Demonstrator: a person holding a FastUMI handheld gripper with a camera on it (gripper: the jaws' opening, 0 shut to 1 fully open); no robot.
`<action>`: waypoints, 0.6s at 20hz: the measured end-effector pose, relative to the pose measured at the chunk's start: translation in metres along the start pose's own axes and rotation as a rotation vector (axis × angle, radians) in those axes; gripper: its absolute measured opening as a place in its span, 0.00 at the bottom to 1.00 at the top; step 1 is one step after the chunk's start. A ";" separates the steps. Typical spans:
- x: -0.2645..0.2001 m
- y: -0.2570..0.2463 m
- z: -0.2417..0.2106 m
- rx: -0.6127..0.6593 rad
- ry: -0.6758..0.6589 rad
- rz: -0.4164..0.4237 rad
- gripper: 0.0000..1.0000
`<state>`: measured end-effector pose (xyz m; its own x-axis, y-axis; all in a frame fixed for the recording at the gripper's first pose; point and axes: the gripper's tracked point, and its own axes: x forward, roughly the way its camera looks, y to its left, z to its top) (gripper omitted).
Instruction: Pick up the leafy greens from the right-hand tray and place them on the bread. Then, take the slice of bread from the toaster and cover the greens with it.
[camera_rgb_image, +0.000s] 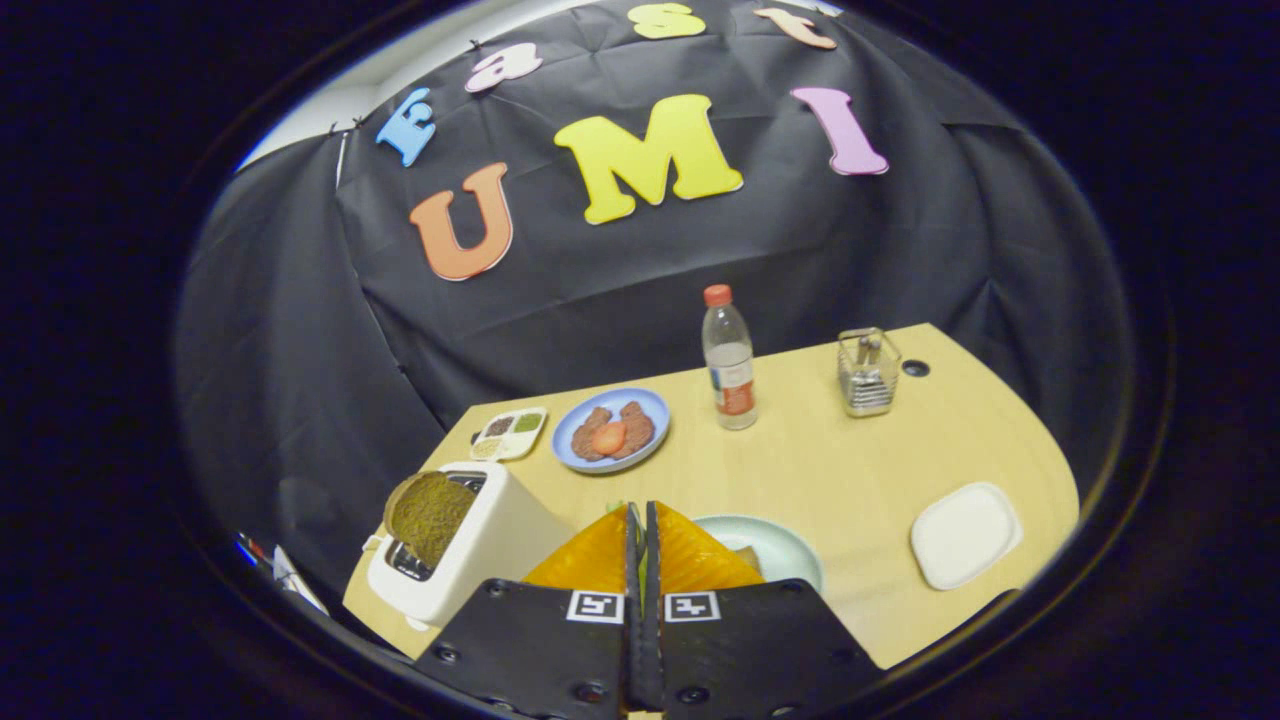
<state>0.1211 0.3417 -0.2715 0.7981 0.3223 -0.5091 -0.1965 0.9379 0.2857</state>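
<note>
Pale wood table (830, 470) carries everything, so notes run from biggest down. White toaster (480, 550) stands just left of the fingers, a brown bread slice (430, 515) sticking up out of its slot, flat face turned toward the gripper side, long edge running across the slot. Pale green plate (775, 545) lies right ahead of the fingertips and slightly right, half hidden behind them; something tan sits on it at the fingers' edge, possibly the base bread, hard to say. White square tray (965, 533) sits well right of the plate and looks bare. Blue plate (610, 430) with brown patties and a red slice lies beyond, a small divided dish (510, 432) to its left. Water bottle (730, 360) and a metal caddy (868, 372) stand farther back.

Gripper (641, 520): fingers pressed together, no gap; a sliver of green peeks at the tips, whether it is pinched I cannot tell.

Judgement: greens are likely at or near the plate already. Next target, the toaster slice, lies left and close, upright, so the fingers need to swing left and straddle its thin edge from above.
</note>
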 end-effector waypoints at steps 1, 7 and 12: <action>0.008 0.007 -0.006 0.011 0.014 0.011 0.00; 0.039 -0.011 -0.037 0.079 0.087 0.007 0.00; 0.043 -0.067 -0.045 0.030 0.118 -0.080 0.00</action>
<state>0.1433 0.2989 -0.3490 0.7378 0.2608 -0.6226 -0.1162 0.9577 0.2633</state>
